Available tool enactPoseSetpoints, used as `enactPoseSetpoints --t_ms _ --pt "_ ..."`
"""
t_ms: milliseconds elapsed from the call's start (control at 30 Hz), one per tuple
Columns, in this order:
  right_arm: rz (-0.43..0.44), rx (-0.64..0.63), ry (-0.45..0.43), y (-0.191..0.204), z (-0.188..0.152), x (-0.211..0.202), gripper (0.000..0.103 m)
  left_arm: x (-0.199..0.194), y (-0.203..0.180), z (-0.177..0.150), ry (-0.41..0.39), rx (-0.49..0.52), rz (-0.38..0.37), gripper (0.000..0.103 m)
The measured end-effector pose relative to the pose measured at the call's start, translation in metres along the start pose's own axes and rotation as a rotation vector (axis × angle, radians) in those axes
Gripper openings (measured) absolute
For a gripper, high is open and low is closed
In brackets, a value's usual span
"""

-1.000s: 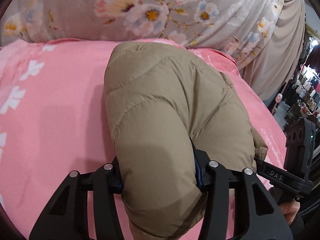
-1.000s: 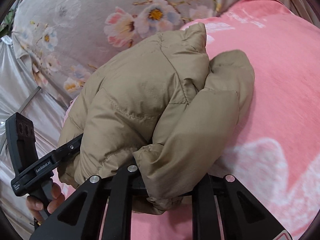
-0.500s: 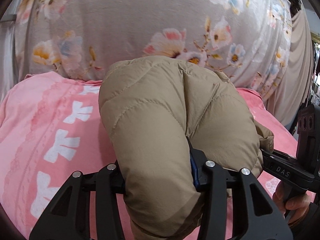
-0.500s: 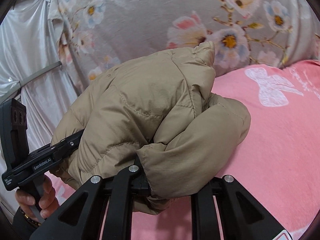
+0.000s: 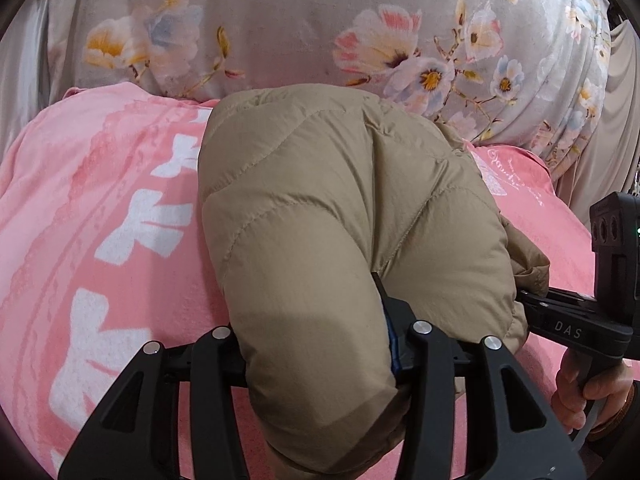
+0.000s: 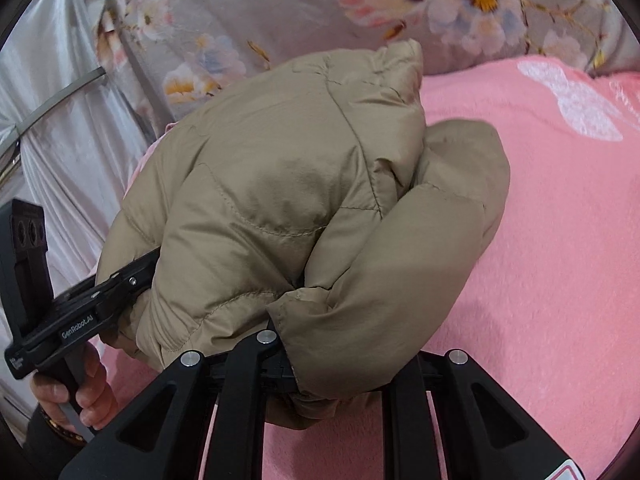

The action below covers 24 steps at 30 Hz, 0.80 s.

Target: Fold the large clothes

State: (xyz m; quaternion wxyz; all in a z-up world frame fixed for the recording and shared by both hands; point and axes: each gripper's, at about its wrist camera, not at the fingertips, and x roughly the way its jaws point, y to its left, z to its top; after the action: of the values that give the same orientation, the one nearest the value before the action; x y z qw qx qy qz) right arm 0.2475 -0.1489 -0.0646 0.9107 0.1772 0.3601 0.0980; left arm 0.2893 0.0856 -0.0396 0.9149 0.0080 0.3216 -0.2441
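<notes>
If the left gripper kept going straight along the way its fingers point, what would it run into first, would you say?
The left gripper is shut on the tan puffer jacket, so the jacket moves with it. Beyond the bundle, the floral fabric behind the pink blanket is probably next, though depth is unclear.

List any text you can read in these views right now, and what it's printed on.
"DAS": on the side of the right gripper, seen from the left wrist view.
"GenRobot.AI": on the side of the left gripper, seen from the right wrist view.
Small label at the rear end of the left gripper's body: too small to read.
White cursive script on the pink blanket: too blurred to read.
The jacket shows no text.
</notes>
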Motion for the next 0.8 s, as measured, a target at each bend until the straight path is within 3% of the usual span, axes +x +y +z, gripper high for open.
enactPoseSetpoints --t_ms 100,167,233,267,433,500,533,600,633,733,800 --pt "0.006 0.042 0.039 -0.005 -0.001 0.004 0.022 0.004 0.003 -0.004 0.024 -0.035 0.004 0.054" --pt "0.0 0.08 0.059 -0.01 -0.002 0.002 0.026 0.004 0.005 -0.007 0.046 -0.075 0.036 0.071" --pt "-0.018 0.123 0.075 -0.016 -0.005 -0.005 0.05 -0.001 0.005 -0.009 0.067 -0.098 0.11 0.088" --pt "-0.038 0.141 0.081 -0.019 -0.008 -0.01 0.056 -0.005 0.005 -0.01 0.079 -0.104 0.147 0.093" --pt "-0.083 0.194 0.077 -0.031 -0.027 -0.068 0.059 -0.04 0.017 -0.012 0.139 -0.211 0.204 0.093" --pt "-0.14 0.175 0.03 -0.025 -0.027 -0.095 0.05 -0.055 0.018 -0.006 0.139 -0.222 0.265 0.093" --pt "-0.146 0.162 0.0 -0.02 -0.024 -0.105 0.034 -0.064 0.013 0.002 0.123 -0.202 0.307 0.093" --pt "-0.136 0.116 -0.041 -0.001 -0.008 -0.119 0.013 -0.078 0.001 0.02 0.077 -0.165 0.347 0.093" --pt "-0.128 0.091 -0.05 0.009 0.001 -0.119 0.008 -0.083 -0.006 0.031 0.056 -0.156 0.348 0.093" --pt "-0.144 -0.016 -0.068 0.044 0.032 -0.107 0.003 -0.079 -0.029 0.062 0.033 -0.137 0.328 0.093" --pt "-0.174 -0.059 -0.048 0.057 0.046 -0.09 0.003 -0.06 -0.045 0.078 0.05 -0.112 0.359 0.093"
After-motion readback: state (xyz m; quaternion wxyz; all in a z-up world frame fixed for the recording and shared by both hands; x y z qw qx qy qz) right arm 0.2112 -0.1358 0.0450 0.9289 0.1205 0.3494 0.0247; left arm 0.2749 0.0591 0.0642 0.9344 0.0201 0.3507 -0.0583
